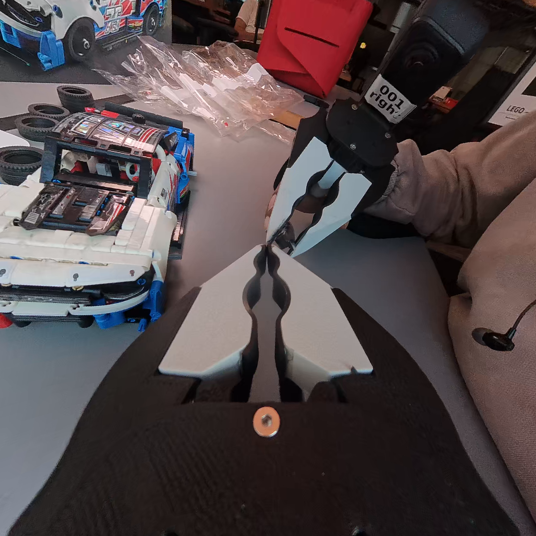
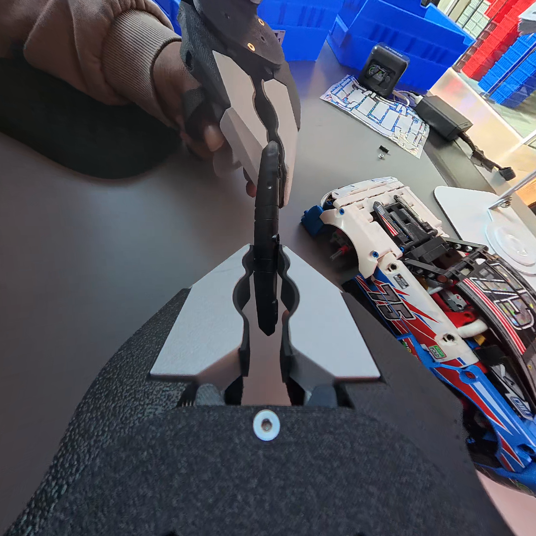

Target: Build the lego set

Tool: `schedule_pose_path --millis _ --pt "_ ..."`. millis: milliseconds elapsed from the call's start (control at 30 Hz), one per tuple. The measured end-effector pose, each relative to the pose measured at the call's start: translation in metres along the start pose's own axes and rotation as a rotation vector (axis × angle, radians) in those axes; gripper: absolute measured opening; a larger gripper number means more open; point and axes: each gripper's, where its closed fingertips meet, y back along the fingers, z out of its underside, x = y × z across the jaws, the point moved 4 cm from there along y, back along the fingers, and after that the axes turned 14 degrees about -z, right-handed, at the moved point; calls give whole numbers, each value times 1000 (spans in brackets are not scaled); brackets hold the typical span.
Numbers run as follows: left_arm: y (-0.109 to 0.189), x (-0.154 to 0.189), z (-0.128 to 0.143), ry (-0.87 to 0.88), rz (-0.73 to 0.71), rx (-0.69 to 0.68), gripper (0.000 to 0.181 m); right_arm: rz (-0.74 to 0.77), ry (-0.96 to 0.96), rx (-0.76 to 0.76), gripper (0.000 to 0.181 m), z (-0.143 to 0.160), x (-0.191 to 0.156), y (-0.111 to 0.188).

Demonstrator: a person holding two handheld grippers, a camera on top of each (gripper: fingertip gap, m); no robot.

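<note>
The lego car (image 2: 420, 290) sits largely bodied but wheelless right of the right gripper (image 2: 265, 249), whose fingers pinch a black piece (image 2: 265, 232) also nipped by the left gripper (image 1: 266, 248); tyres (image 1: 34, 124) remain unfitted.

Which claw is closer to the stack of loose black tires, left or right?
Left, by a little. The tires lie beyond the lego car, far to the left of the left claw. The right claw, shut on a black lego piece, sits slightly farther right.
</note>
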Motion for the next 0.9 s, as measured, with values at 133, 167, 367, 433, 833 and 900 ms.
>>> schedule_pose_path --millis 133,167,367,433,833,900 --pt "2 -7 -4 -108 -112 39 3 73 -24 37 13 -9 8 9" --pt "4 -10 -5 -137 -149 45 6 91 -48 75 13 -13 12 14" --pt "20 -9 -21 -259 -278 170 20 207 -135 323 12 -32 29 40" --pt "21 -7 -25 -268 -287 202 23 303 -39 333 13 -36 32 48" --pt "13 33 -50 -351 -193 371 24 869 983 -114 13 -57 8 39" --pt "13 34 -49 -368 -196 377 24 842 985 -109 12 -56 6 37"
